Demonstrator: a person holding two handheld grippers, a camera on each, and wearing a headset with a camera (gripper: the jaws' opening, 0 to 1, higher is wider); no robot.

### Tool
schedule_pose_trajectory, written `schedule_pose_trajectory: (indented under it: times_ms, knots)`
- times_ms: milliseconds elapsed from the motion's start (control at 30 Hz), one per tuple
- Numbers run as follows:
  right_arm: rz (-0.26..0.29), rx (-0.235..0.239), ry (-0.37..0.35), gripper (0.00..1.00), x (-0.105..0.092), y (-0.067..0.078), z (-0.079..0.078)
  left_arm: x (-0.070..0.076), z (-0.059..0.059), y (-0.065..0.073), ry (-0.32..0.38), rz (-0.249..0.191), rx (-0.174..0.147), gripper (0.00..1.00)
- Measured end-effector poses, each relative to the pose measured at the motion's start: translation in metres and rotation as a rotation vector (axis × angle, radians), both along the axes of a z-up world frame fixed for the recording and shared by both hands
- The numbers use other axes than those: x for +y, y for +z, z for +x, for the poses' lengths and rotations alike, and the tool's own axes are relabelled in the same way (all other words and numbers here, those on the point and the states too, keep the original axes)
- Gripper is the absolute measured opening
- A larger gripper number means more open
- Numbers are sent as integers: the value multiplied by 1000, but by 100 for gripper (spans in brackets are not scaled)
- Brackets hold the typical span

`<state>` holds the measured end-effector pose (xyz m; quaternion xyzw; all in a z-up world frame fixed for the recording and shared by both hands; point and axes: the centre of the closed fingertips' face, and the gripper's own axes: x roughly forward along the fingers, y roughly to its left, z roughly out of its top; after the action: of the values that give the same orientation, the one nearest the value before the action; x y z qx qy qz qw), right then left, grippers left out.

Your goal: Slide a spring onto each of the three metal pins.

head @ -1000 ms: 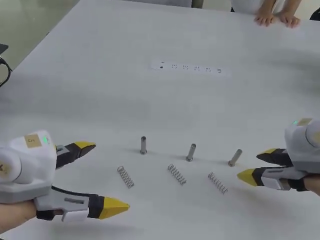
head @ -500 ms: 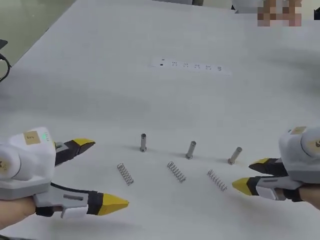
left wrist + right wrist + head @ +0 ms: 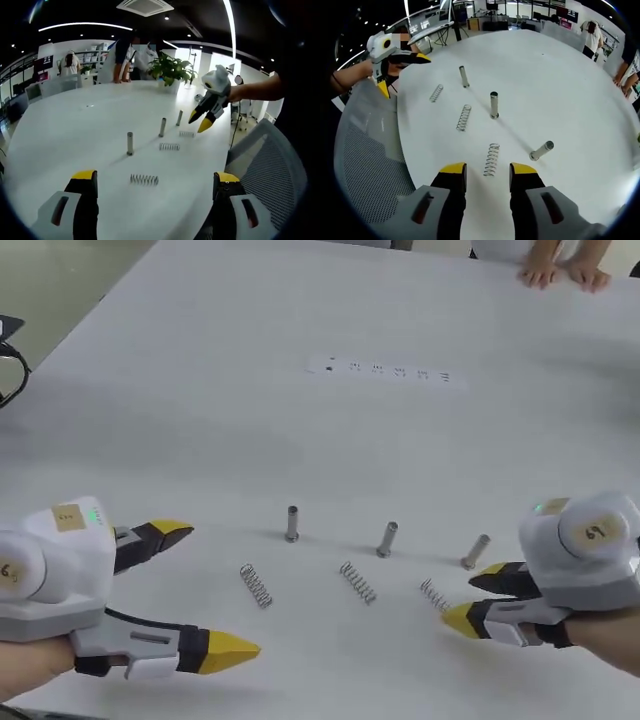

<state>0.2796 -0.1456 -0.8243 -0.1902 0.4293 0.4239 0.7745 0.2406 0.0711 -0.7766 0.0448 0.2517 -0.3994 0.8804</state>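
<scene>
My left tool has stayed where it was, jaws spread wide and empty, short of the left spring. All three springs lie flat on the tabletop just in front of the standing pins, none threaded yet. My right tool has closed in over the last second. Its jaws, partly open and holding nothing, now bracket the near end of the right spring, so I judge the first pick-up is next.
</scene>
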Motion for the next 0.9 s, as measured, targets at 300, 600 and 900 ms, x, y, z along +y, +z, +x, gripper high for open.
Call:
schedule_pose_trajectory:
  times_ms: [300, 600, 900]
  knots:
    - [-36, 29, 23, 29, 3, -11, 1, 1, 1, -1, -2, 3, 6, 92]
    - [-66, 51, 47, 25, 4, -19, 1, 3, 2, -2, -6, 5, 9, 92]
    - [-105, 58, 73, 23, 3, -24, 1, 3, 1, -5, -8, 7, 16, 92]
